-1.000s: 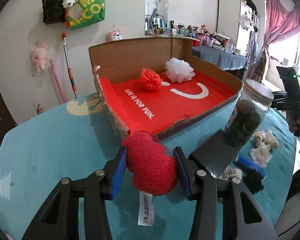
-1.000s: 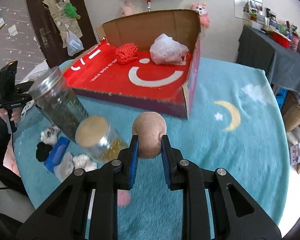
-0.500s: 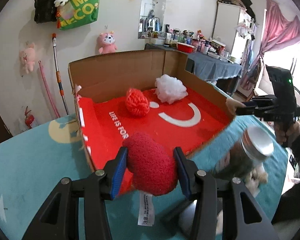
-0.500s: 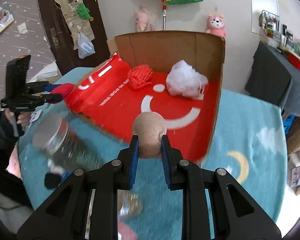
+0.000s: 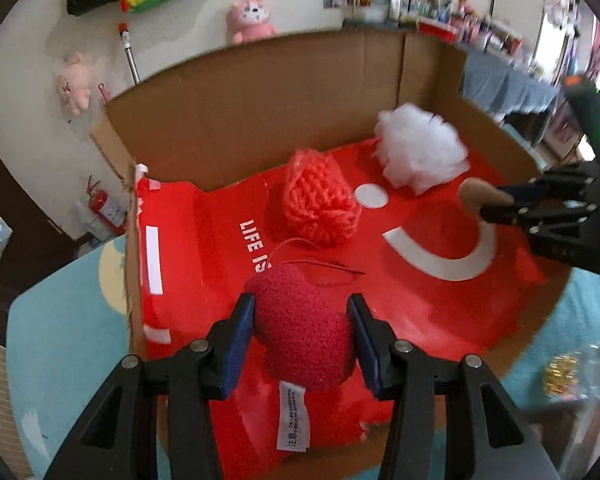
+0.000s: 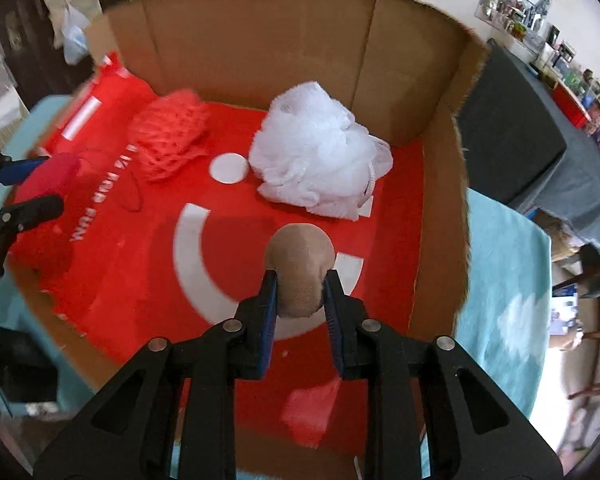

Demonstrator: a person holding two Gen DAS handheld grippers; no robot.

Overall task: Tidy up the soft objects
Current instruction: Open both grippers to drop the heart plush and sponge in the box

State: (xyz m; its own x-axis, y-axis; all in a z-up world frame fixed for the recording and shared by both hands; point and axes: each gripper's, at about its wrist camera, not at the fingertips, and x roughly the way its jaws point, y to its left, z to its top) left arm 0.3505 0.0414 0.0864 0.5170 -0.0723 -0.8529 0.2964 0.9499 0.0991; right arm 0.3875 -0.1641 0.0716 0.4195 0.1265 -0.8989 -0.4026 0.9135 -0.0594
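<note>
We hold our left gripper (image 5: 300,330) clamped on a red plush heart (image 5: 304,328), both blue pads pressing its sides and its white label hanging below. The heart hangs above the near left part of the cardboard box (image 5: 260,92), over the red floor. Our right gripper (image 6: 300,300) stands narrow, squeezing a tan soft ball (image 6: 300,268) between its pads, above the white curved mark on the box floor, nearer the box's right wall. Inside the box, toward its back wall, an orange-red knitted bundle (image 5: 320,204) lies on the floor, with a white mesh puff (image 5: 420,156) to its right; a white dot separates them. The box rests on a teal cloth (image 5: 60,320).
</note>
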